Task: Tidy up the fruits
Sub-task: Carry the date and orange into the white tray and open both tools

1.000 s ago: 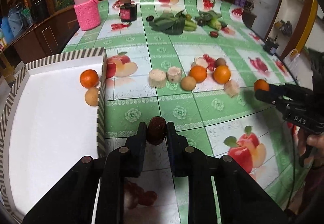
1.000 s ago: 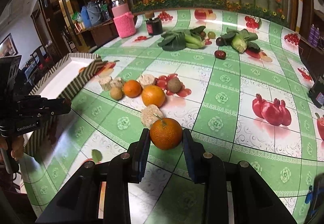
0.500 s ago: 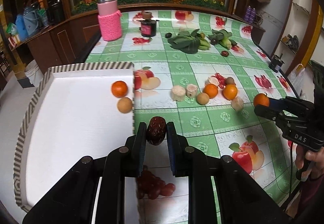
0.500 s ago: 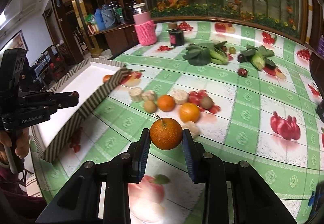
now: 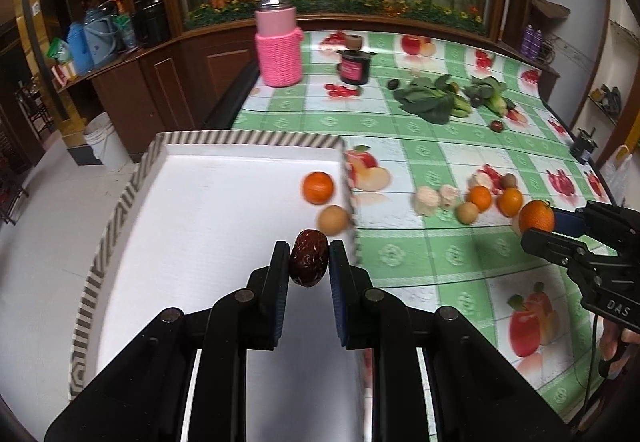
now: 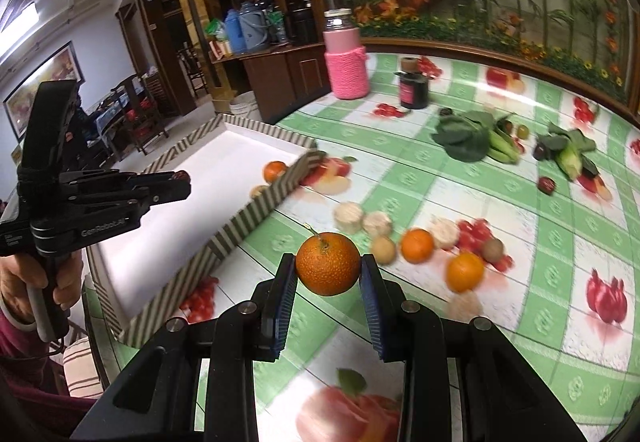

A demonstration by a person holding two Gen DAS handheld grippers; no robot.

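Note:
My left gripper (image 5: pixel 309 256) is shut on a dark red date (image 5: pixel 309 257), held in the air over the right side of the white tray (image 5: pixel 208 226). An orange (image 5: pixel 317 187) and a tan round fruit (image 5: pixel 333 219) lie inside the tray by its right wall. My right gripper (image 6: pixel 328 269) is shut on an orange with a stem (image 6: pixel 328 263), above the green tablecloth just right of the tray's striped wall (image 6: pixel 256 218). In the left wrist view that held orange (image 5: pixel 536 217) shows at the right edge. More loose fruits (image 6: pixel 417 244) lie on the cloth.
A pink knitted jar (image 5: pixel 278 42) and a dark jar (image 5: pixel 354 66) stand at the back. Leafy greens (image 5: pixel 428 102) and small dark fruits lie at the far right. Pale cut stem pieces (image 6: pixel 349 217) sit among the loose fruits. The table's left edge drops to the floor.
Both grippers have risen and moved left towards the tray with their fruits. The date, first over the cloth by the tray's right wall, now hangs over the tray's inside.

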